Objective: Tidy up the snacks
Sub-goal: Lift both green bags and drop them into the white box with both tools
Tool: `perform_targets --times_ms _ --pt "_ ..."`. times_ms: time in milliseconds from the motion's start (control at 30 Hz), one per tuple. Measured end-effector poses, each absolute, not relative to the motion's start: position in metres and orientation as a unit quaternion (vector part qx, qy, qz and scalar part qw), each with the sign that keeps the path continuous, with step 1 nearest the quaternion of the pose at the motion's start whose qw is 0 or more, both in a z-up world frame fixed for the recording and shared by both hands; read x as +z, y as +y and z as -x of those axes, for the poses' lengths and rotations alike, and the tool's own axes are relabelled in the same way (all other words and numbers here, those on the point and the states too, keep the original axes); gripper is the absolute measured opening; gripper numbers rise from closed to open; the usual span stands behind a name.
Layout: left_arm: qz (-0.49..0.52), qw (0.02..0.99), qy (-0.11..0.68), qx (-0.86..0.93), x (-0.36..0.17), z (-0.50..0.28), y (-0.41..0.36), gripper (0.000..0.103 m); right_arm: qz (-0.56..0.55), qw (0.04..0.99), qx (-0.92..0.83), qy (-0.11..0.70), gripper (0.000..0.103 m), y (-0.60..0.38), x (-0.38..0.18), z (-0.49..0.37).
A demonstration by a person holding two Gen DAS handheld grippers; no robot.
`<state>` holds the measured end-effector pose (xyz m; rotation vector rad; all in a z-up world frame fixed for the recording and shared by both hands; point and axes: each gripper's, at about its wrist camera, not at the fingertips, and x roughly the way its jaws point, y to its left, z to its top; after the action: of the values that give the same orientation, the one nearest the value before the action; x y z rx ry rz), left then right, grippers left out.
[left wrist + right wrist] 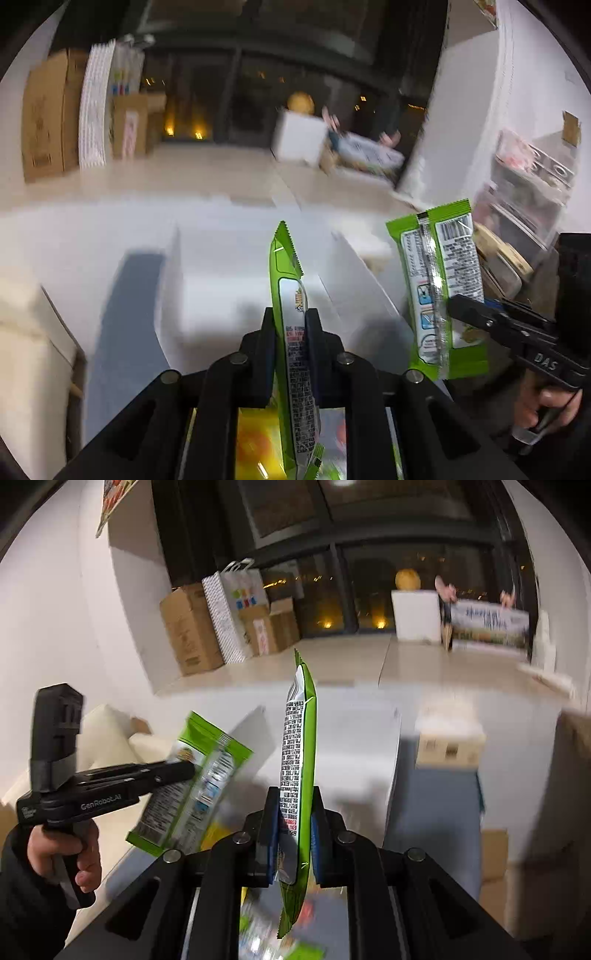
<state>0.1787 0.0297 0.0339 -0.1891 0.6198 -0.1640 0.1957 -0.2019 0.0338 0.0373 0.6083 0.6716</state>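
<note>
My left gripper (290,317) is shut on a green snack packet (291,295), held edge-on and upright above a white open box (240,280). My right gripper (293,797) is shut on a second green snack packet (297,760), also edge-on. Each gripper shows in the other's view: the right gripper (458,304) holds its packet (441,288) at the right, and the left gripper (184,768) holds its packet (192,790) at the left. More snack packets (255,443) lie blurred below the jaws.
White box walls (391,760) and a small cardboard box (448,746) lie ahead on a grey-blue surface (432,812). Cardboard boxes (188,627) and a patterned bag (225,616) stand by the far wall. Clear shelves (524,192) stand at the right.
</note>
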Motion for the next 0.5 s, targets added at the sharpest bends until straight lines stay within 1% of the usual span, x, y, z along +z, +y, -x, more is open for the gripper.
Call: perform_targets --times_ms 100,200,300,333,367,400,433,467,500 --pt "0.080 0.951 0.292 -0.066 0.043 -0.221 0.042 0.017 -0.031 0.899 0.320 0.296 0.014 -0.184 0.042 -0.240" --pt "0.069 0.950 0.298 -0.056 0.038 -0.250 0.047 0.017 -0.028 0.898 0.305 0.316 0.014 -0.165 0.036 -0.279" --pt "0.049 0.952 0.302 -0.034 0.033 -0.275 0.047 0.017 -0.006 0.900 0.292 0.324 0.015 -0.152 0.026 -0.297" --pt "0.045 0.952 0.303 -0.027 0.032 -0.280 0.048 0.020 -0.002 0.901 0.281 0.332 0.016 -0.150 0.022 -0.303" --pt "0.046 0.950 0.308 -0.019 0.031 -0.286 0.051 0.021 -0.003 0.900 0.275 0.338 0.026 -0.150 0.019 -0.307" --pt "0.053 0.947 0.316 -0.006 0.030 -0.291 0.054 0.038 -0.006 0.898 0.269 0.348 0.041 -0.150 0.016 -0.311" --pt "0.057 0.943 0.327 0.005 0.028 -0.294 0.057 0.074 -0.010 0.899 0.258 0.354 0.083 -0.152 0.014 -0.313" --pt "0.061 0.942 0.331 0.012 0.027 -0.295 0.060 0.092 -0.012 0.903 0.247 0.351 0.103 -0.155 0.013 -0.311" --pt "0.061 0.945 0.322 0.013 0.026 -0.294 0.063 0.103 -0.014 0.909 0.241 0.339 0.103 -0.159 0.014 -0.308"
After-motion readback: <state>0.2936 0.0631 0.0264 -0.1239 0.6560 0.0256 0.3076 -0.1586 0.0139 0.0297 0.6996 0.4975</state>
